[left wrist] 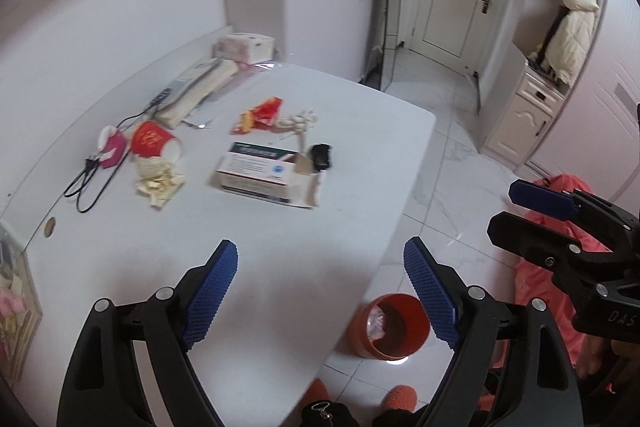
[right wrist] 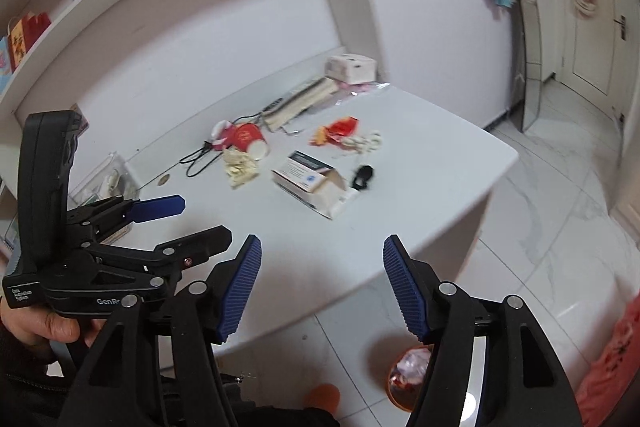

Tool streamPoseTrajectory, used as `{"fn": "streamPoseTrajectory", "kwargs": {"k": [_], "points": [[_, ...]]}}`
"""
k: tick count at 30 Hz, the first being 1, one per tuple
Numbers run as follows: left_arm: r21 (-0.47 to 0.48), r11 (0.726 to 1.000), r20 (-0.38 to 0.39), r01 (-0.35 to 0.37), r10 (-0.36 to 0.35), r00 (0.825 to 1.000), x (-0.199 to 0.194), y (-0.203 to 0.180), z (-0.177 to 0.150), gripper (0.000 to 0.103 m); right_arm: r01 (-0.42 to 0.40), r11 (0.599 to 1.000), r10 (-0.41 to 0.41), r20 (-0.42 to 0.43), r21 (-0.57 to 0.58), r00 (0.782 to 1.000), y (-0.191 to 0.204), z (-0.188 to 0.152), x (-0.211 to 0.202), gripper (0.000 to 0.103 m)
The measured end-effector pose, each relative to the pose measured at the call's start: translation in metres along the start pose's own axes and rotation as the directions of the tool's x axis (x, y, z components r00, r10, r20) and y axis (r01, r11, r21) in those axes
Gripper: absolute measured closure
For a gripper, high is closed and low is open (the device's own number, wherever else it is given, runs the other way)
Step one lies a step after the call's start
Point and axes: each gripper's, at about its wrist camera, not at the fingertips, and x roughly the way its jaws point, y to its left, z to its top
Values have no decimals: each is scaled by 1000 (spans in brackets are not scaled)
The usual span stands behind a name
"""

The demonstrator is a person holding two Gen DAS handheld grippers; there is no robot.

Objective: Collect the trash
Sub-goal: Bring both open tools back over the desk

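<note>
Task looking barely started. Left tool [left wrist: 320, 291] hovering wide apart and holding nothing, pointing over the near part of the white surface [left wrist: 280, 267]; right tool [right wrist: 322, 283] likewise spread wide, nothing between its pads, hanging just off the surface's near edge. All the trash is sitting well ahead of both tools, none of it touched: an open cardboard box [left wrist: 260, 173] straight ahead, a tipped red paper cup [left wrist: 154, 143] and crumpled yellowish paper [left wrist: 158, 181] ahead-left, a red wrapper [left wrist: 262, 113] farther ahead beyond the box, with some pale round bits [left wrist: 298, 121] just beside it. A small black object [left wrist: 320, 155] lying touching the box's far-right end, unclear whether it is trash. The orange bin [left wrist: 390, 327] standing on the floor below and slightly right of the left tool, already holding something clear and crinkly, so maybe one piece is in. Remaining, by my reading: picking up each item and dropping it in the bin, nearly everything.
</note>
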Motion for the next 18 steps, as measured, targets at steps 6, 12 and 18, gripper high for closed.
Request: {"fn": "streamPoseTrajectory", "kwargs": {"k": [6, 12, 18], "points": [[-51, 998, 4, -36, 37, 999, -6, 40, 4, 17, -41, 998, 40, -21, -41, 999, 31, 18, 30, 39], [-89, 994, -28, -59, 57, 998, 3, 80, 6, 17, -68, 995, 63, -62, -72, 996, 54, 35, 70, 39], [-108, 992, -60, -59, 53, 997, 21, 109, 14, 17, -64, 979, 41, -122, -193, 992, 65, 55, 126, 34]]}}
